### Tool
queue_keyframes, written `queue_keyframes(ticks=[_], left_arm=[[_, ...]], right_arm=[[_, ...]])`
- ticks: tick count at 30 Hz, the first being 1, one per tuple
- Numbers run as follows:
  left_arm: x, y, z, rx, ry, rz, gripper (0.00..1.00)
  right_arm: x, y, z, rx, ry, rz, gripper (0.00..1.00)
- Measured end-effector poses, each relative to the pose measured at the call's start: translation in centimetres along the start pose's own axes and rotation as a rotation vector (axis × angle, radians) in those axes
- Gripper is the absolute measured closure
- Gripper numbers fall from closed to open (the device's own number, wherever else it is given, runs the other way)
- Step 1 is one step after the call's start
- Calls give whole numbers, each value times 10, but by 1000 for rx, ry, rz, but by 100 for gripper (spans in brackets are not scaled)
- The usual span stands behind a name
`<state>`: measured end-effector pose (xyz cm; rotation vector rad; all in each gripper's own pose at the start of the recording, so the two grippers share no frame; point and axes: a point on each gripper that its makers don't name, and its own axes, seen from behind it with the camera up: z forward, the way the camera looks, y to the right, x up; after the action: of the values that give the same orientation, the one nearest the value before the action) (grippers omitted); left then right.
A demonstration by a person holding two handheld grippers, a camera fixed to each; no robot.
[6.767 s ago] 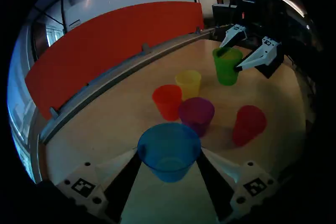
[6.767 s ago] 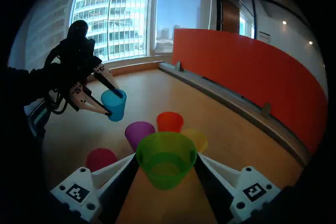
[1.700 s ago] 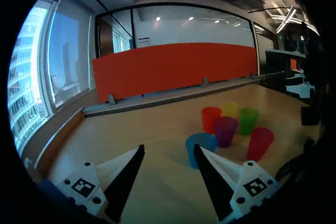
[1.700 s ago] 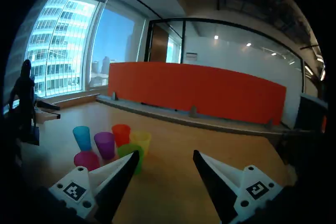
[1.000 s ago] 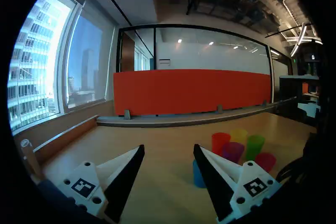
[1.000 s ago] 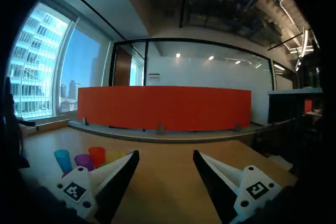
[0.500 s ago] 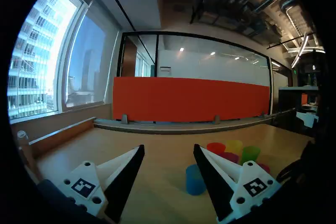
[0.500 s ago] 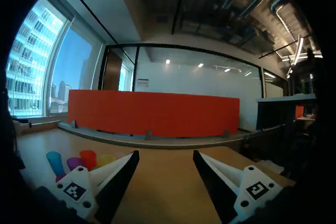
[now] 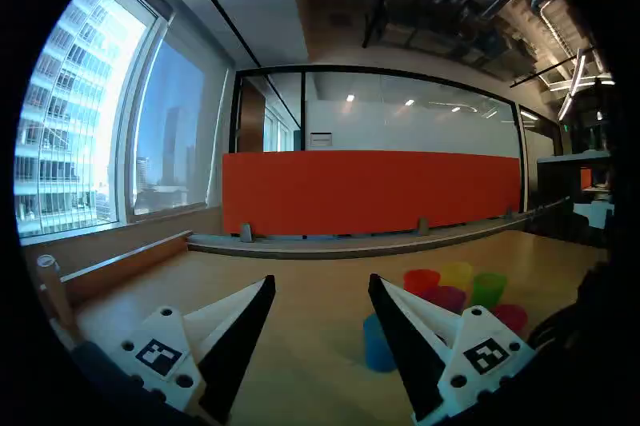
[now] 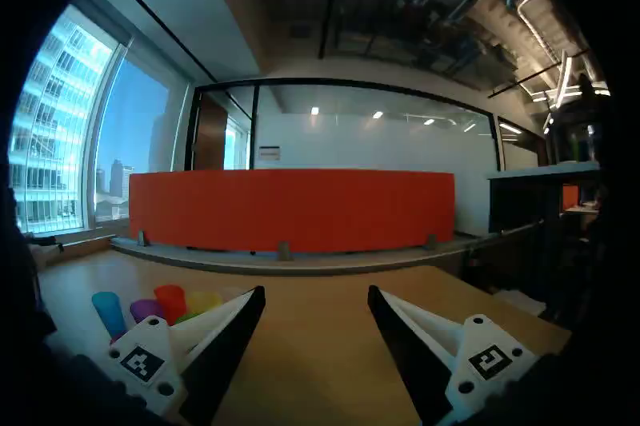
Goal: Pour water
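both the left gripper [image 9: 320, 277] and right gripper [image 10: 316, 288] are spread wide and hold nothing. the cups [image 9: 448, 296] stand upright in a cluster on the table [image 9: 512, 246], the blue cup [image 9: 374, 343] nearest, so no pour is under way; it looks finished rather than pending. water levels cannot be read, and a finger [image 9: 416, 330] cuts off part of the blue cup and its neighbours.

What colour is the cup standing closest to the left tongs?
Blue; the cup shows best in the left gripper view.
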<state>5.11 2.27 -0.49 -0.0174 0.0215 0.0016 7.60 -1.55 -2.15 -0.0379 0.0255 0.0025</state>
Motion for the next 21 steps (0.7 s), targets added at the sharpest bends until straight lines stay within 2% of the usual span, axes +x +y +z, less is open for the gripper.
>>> queue_keyframes(ticks=[8,14,21], left_arm=[[-13,-3,-1,1,1,3,14],[-25,-5,-2,-10,-5,-3,14],[-34,-11,-2,0,-9,21,14]], right_arm=[[3,11,-3,-24,-4,0,1],[5,12,-7,-33,0,-22,1],[6,10,-8,-37,-4,-33,1]])
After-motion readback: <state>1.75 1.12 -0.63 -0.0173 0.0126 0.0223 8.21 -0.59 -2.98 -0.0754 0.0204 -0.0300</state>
